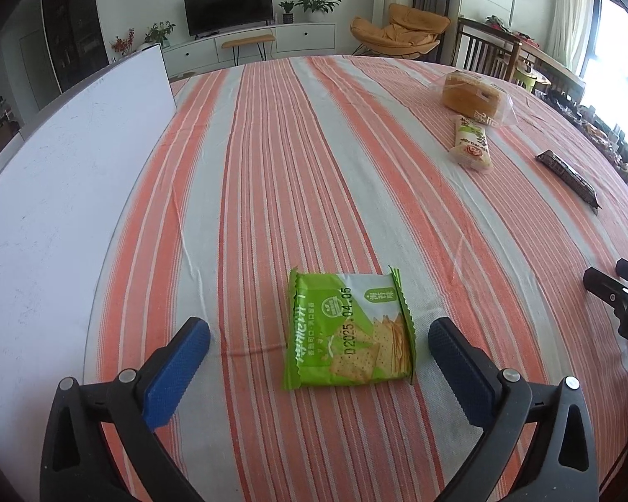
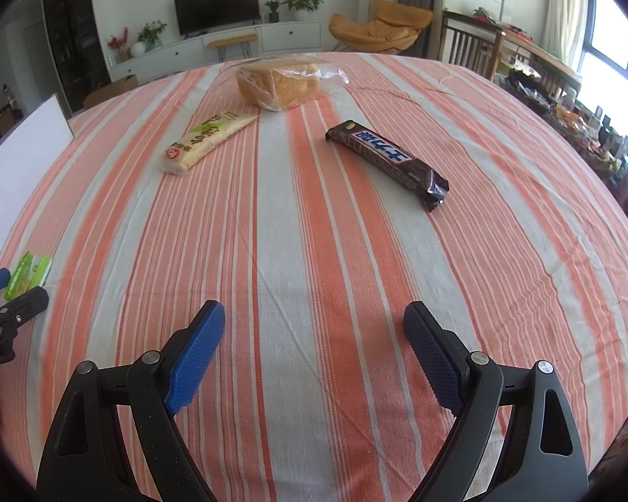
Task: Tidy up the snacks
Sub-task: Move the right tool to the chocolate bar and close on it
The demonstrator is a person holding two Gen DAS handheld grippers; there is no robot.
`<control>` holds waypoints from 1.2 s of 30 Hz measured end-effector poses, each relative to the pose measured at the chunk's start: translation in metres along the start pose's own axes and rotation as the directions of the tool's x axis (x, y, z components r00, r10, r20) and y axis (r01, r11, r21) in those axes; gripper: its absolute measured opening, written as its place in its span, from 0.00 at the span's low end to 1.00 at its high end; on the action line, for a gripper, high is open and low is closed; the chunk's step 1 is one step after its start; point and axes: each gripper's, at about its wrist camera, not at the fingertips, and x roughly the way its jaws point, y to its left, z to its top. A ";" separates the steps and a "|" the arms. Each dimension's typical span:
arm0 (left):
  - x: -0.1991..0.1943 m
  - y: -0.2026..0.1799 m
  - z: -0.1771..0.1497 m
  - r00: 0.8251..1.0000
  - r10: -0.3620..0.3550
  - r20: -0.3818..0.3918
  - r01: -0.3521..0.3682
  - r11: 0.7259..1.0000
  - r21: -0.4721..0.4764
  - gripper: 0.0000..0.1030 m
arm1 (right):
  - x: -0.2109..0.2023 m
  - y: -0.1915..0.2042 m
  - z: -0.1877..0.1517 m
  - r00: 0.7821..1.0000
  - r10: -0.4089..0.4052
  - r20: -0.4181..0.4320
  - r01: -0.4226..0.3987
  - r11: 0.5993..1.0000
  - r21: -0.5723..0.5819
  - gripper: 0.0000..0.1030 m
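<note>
A green cracker packet (image 1: 349, 332) lies flat on the striped tablecloth (image 1: 272, 167), between the fingers of my open left gripper (image 1: 319, 330), which is not touching it. It also shows in the right wrist view (image 2: 28, 279) at far left. My right gripper (image 2: 314, 313) is open and empty over bare cloth. Ahead of it lie a dark chocolate bar (image 2: 391, 163), a long pale snack pack (image 2: 205, 142) and a bagged bread loaf (image 2: 278, 83). The same three show in the left wrist view: bar (image 1: 569, 180), pack (image 1: 473, 144), loaf (image 1: 473, 94).
A white board (image 1: 63, 192) lies along the table's left side, also seen in the right wrist view (image 2: 21, 159). The right gripper's tip (image 1: 619, 297) shows at the left view's right edge. Chairs and a cluttered table (image 2: 565, 83) stand beyond the far right edge.
</note>
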 end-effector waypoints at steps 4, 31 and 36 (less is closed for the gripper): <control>0.000 0.000 0.000 1.000 0.000 0.000 0.000 1.000 0.000 1.00 | 0.000 -0.001 0.000 1.000 0.000 0.000 0.000 1.000 0.000 0.87; 0.001 0.000 0.000 1.000 0.000 0.000 0.000 1.000 -0.001 1.00 | -0.019 -0.105 0.061 0.993 0.012 0.116 -0.042 0.963 0.266 0.86; 0.001 0.000 0.000 1.000 0.000 0.000 0.000 1.000 0.000 1.00 | 0.037 -0.081 0.112 0.987 0.096 -0.129 -0.099 0.995 -0.022 0.84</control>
